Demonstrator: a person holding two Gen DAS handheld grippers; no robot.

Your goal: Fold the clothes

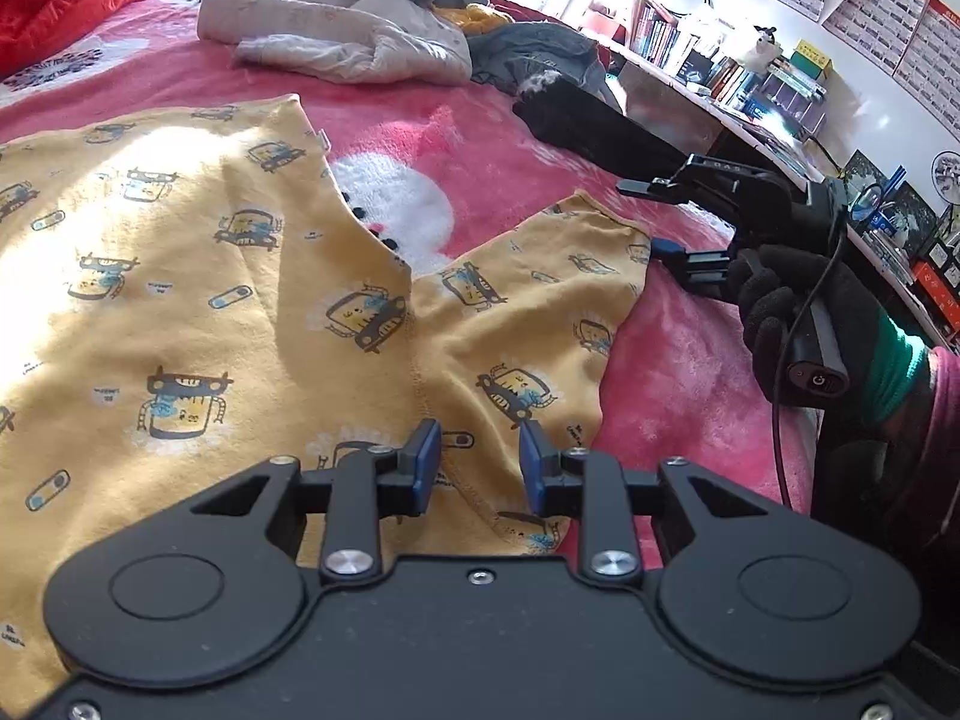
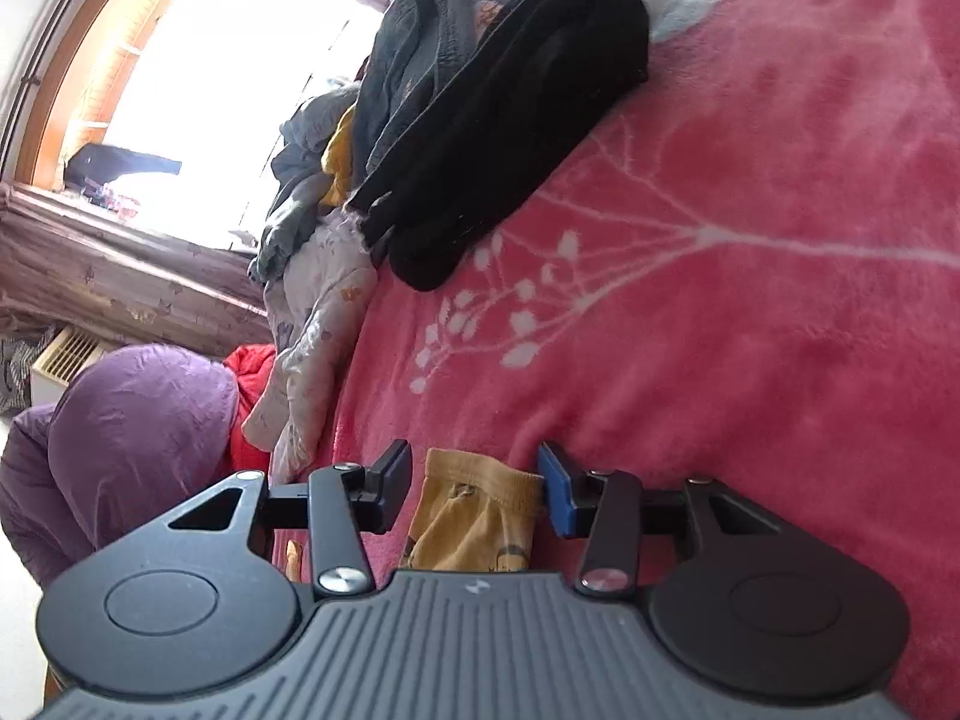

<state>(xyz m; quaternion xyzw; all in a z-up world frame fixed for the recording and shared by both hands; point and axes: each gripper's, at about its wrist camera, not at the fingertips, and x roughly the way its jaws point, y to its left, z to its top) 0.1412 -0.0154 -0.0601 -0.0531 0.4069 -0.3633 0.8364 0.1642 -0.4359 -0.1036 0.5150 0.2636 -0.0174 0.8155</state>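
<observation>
Our left gripper hangs low in the left wrist view, its blue-padded fingers spread a little over the yellow shirt, pinching nothing that we can see. The shirt lies spread on the pink blanket, filling the left and centre of the frame, one sleeve reaching right. Our right gripper has its fingers spread, the sleeve's cuff lying loose between them, apart from the left pad. At the right of the left wrist view a gloved hand holds that gripper. A clothes pile sits at the upper centre, shelves beyond.
</observation>
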